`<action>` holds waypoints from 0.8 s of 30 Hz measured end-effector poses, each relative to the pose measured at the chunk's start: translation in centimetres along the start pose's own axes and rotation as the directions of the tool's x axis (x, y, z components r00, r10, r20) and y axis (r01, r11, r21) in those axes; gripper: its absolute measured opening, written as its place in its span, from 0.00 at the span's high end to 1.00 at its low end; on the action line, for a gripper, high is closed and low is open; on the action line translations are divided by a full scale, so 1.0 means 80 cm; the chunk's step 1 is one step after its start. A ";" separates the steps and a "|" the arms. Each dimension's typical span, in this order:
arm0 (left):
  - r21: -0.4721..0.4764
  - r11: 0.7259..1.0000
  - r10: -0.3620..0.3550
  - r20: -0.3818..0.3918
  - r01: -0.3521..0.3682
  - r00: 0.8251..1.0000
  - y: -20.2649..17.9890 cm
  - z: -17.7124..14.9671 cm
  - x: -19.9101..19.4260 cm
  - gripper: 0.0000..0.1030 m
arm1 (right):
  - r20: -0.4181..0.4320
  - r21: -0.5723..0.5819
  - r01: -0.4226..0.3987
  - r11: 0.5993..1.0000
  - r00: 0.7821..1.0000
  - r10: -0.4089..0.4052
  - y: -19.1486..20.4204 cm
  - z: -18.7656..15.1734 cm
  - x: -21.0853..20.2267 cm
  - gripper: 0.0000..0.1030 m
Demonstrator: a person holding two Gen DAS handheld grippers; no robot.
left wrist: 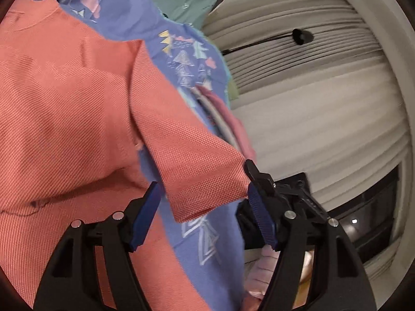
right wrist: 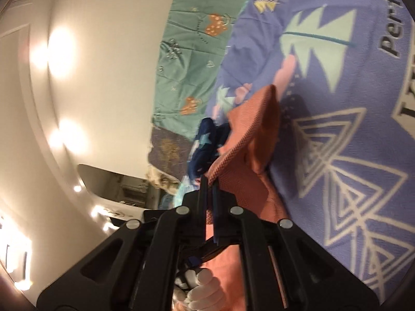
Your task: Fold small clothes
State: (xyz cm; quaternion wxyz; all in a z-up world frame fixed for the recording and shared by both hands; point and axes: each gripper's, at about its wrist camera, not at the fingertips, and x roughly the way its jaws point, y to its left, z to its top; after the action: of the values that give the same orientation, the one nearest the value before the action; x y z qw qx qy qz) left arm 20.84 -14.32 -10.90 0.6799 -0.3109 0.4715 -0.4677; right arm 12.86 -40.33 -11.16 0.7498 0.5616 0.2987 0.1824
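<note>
Coral shirt [right wrist: 249, 134] is pinched in the right tool [right wrist: 210, 184]; the left tool [left wrist: 202, 202] gapes around its sleeve.

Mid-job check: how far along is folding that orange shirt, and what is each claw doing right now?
Done: nothing looks folded yet; the orange shirt lies mostly spread over the purple blanket. In hand: the right claw is shut on an edge of the shirt, lifting a flap, while the left claw stands open with the sleeve between its pads. Left: grip that sleeve, make the folds, then deal with the dark blue garment beyond.
</note>
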 end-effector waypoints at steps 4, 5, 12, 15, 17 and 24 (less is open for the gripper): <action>0.142 0.976 0.164 0.007 -0.163 0.986 -0.012 -0.015 -0.012 0.32 | 0.029 -0.130 0.293 0.947 0.956 -0.292 -0.006 -0.009 -0.013 0.93; 0.168 0.967 0.191 0.011 -0.190 0.982 -0.012 -0.017 -0.016 0.32 | 0.035 -0.162 0.357 0.920 0.934 -0.357 -0.014 -0.011 -0.018 0.92; 0.324 0.911 0.278 -0.022 -0.256 0.960 -0.028 -0.043 -0.032 0.32 | -0.094 -0.149 0.285 0.947 0.949 -0.300 -0.058 -0.008 -0.021 0.70; 0.331 0.911 0.277 -0.046 -0.248 0.960 -0.029 -0.054 -0.024 0.32 | -0.096 -0.145 0.256 0.956 0.958 -0.271 -0.061 -0.002 -0.010 0.70; 0.311 0.923 0.256 -0.063 -0.225 0.965 -0.029 -0.059 -0.019 0.33 | -0.078 -0.157 0.285 0.946 0.951 -0.299 -0.059 -0.001 -0.002 0.85; 0.213 0.970 0.149 -0.154 -0.114 0.977 -0.039 -0.065 0.038 0.41 | -0.088 0.020 0.161 0.987 0.983 -0.159 -0.081 0.007 -0.012 0.95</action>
State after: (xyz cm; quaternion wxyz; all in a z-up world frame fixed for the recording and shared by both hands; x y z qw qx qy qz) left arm 15.32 -18.23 -11.17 0.6952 -0.1673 0.4969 -0.4917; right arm 12.11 -43.25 -16.98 0.7407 0.5377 0.3772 0.1414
